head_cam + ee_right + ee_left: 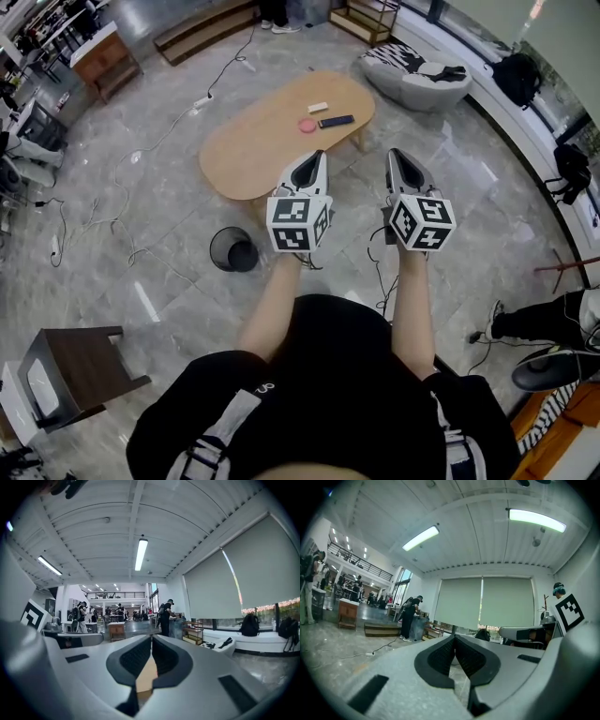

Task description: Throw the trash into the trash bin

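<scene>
Plainly, the left gripper (314,156) and the right gripper (398,154) were held pressed together, empty, with the trash bin (233,250) seen left of them.

We see an oval wooden table (253,150) on the grey marble floor (159,197). At its far right lie a white piece (318,107), a pink disc (307,124) and a dark flat bar (336,121). A black trash bin (233,249) stands on the floor near us, left.

No readable text anywhere tbh; the cubes (298,222) on the left tool (315,156) and right tool (397,156) just show black-and-white square patterns, no letters or digits; a tiny pale mark (265,387) on the person's black top (337,375) is too small to make out
</scene>
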